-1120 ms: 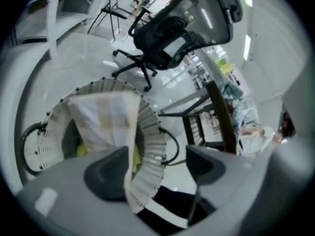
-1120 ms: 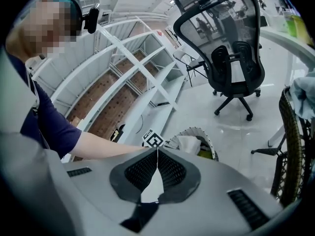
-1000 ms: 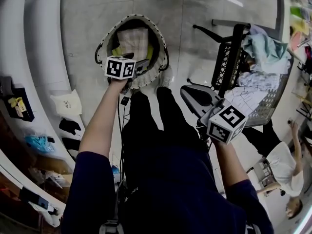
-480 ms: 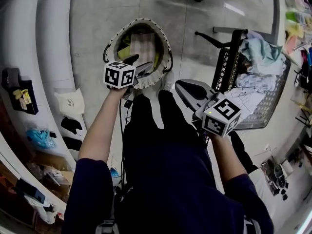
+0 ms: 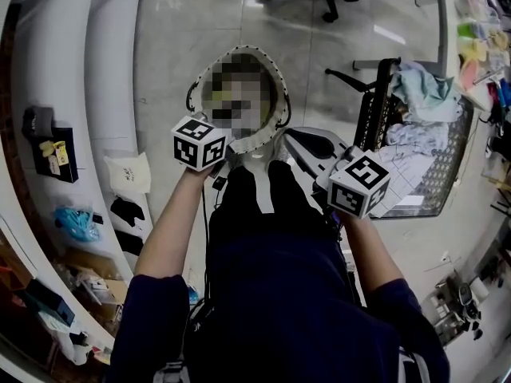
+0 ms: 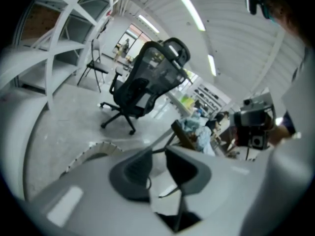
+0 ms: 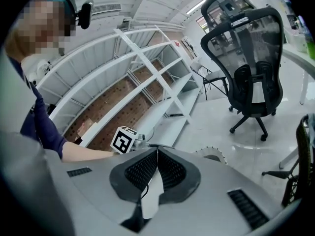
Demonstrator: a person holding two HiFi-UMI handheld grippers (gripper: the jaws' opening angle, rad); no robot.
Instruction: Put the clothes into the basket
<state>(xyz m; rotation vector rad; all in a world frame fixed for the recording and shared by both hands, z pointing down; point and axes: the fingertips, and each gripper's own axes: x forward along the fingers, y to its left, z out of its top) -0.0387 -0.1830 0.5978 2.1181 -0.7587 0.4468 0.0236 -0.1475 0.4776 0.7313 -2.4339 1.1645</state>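
The round basket with a white scalloped rim stands on the floor ahead of me; its inside is blurred out. Its rim shows in the left gripper view and the right gripper view. Teal and white clothes lie heaped in a black wire crate at the right. My left gripper is raised above the basket's near rim; its jaws have just been closing, a narrow gap remains and nothing is between them. My right gripper is shut and empty.
A black mesh office chair stands on the grey floor beyond the basket, also seen in the right gripper view. White shelving runs along the left, with a white bag at its foot.
Both hands have risen toward the camera. The left gripper has lifted off the basket's opening to above its near rim. The right gripper has moved up and a little left.
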